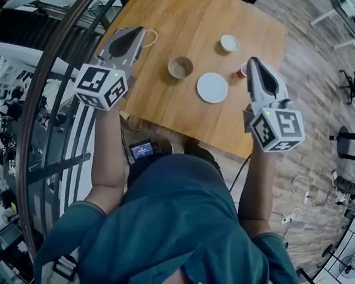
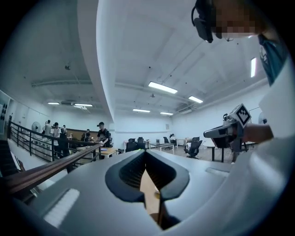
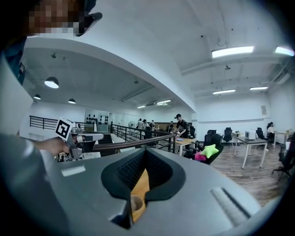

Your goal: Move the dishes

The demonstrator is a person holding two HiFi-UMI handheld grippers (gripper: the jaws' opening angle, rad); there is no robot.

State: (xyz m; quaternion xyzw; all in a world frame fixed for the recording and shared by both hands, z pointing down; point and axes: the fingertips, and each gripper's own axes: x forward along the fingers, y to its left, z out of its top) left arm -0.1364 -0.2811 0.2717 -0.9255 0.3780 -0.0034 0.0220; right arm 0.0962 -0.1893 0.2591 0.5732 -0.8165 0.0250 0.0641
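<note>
Open-plan office: desks [image 3: 252, 139], swivel chairs [image 2: 193, 148], ceiling strip lights [image 3: 232, 51].

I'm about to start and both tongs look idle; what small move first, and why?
Probably open the right tongs and lower them toward the white plate. They and the left tongs hang above the table, tips together on nothing, and the plate lies bare close beside the right tongs.

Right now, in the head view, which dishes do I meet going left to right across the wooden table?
brown bowl → white plate → small white bowl → red cup
</note>
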